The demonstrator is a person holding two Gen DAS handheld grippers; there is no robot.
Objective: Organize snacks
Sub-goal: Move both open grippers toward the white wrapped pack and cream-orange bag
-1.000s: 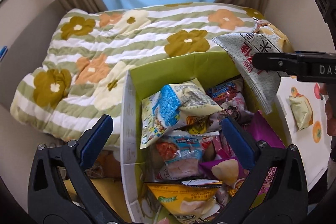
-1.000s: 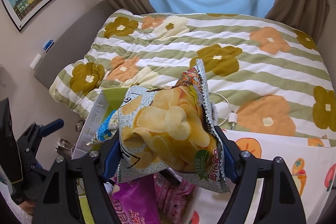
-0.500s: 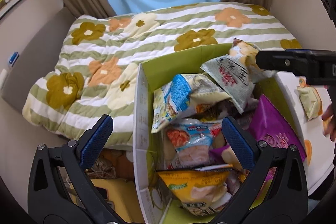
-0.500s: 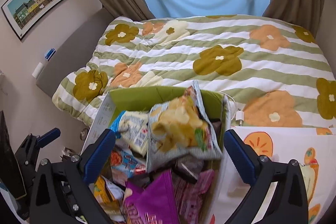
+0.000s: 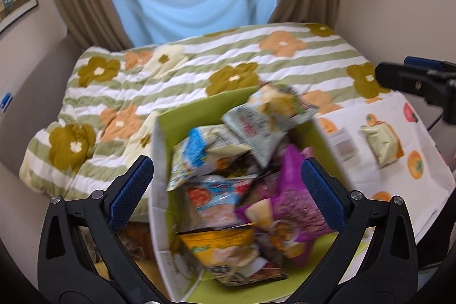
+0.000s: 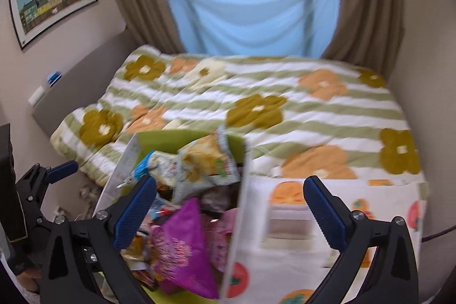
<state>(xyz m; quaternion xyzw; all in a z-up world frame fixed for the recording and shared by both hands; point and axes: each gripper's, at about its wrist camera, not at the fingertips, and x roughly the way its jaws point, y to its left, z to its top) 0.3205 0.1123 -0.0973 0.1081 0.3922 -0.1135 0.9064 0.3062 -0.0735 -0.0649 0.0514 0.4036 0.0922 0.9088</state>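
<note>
A green cardboard box point(image 5: 199, 110) point(image 6: 159, 137) stands heaped with snack bags. The potato-chip bag point(image 5: 273, 110) point(image 6: 205, 161) lies on top at its far edge, free of any gripper. Beneath it are a purple bag point(image 5: 293, 207) point(image 6: 182, 244), a blue-and-white bag point(image 5: 199, 153) and a yellow bag point(image 5: 219, 247). My left gripper point(image 5: 226, 190) hangs open above the box with nothing in it. My right gripper point(image 6: 230, 198) is wide open and empty over the box's right wall; it also shows as a dark arm, the right gripper point(image 5: 413, 79), at the edge of the left wrist view.
A fruit-print cloth point(image 5: 421, 150) point(image 6: 356, 190) covers the surface right of the box. On it lie a small snack bag point(image 5: 382, 144) and a small white box point(image 5: 343, 144) point(image 6: 287, 221). A flowered quilt point(image 5: 171, 76) covers the bed behind, with curtains and a window beyond.
The right gripper opened and let go of the chip bag, which dropped onto the pile in the box. Both grippers then drew back and rose, so the box looks smaller.
</note>
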